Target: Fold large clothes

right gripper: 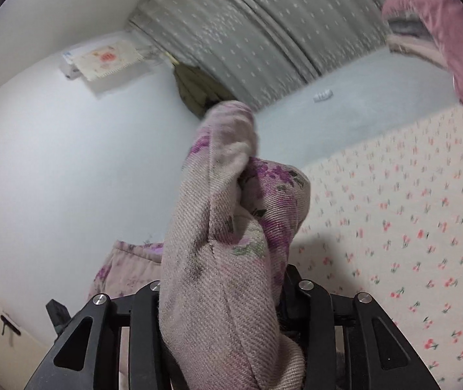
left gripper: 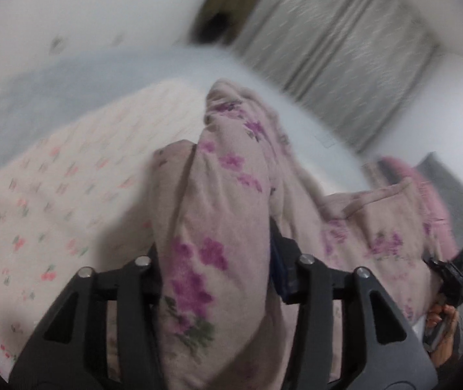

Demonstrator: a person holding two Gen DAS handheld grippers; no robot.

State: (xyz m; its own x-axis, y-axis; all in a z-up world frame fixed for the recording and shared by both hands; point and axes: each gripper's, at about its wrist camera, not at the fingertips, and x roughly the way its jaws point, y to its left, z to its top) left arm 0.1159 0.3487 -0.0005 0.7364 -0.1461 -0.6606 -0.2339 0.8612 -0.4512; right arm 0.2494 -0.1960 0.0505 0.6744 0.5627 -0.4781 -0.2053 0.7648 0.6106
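Left tongs: left gripper (left gripper: 213,260) is clamped on a thick bunched fold of the floral garment (left gripper: 212,214); the cloth fills the gap between the black fingers and bulges up past them.
Right tongs: right gripper (right gripper: 223,287) is likewise closed around a bunch of the same garment (right gripper: 228,227), the jaws partway apart with the fabric packed between them.
Right tongs seen from the left: the right gripper (left gripper: 452,273) sits at the far right edge of the left wrist view, with a hand (left gripper: 442,318) just below it.
Garment: pale pinkish-beige twill with purple flowers and green leaves; it is lifted off the bed, stretched between the two grippers and sagging in folds.
Bed sheet: cream sheet (right gripper: 410,227) printed with small red cherries, spread below the garment.
Other cloth: a pink fleecy item (right gripper: 442,26) lies at the far upper right in the right wrist view, over something grey.
Background: grey patterned curtain (right gripper: 247,32), white wall (right gripper: 69,162), a dark olive object (right gripper: 195,87) hanging by the curtain's edge.
Sharpness: left wrist view is blurred, so fine detail is hard to tell.
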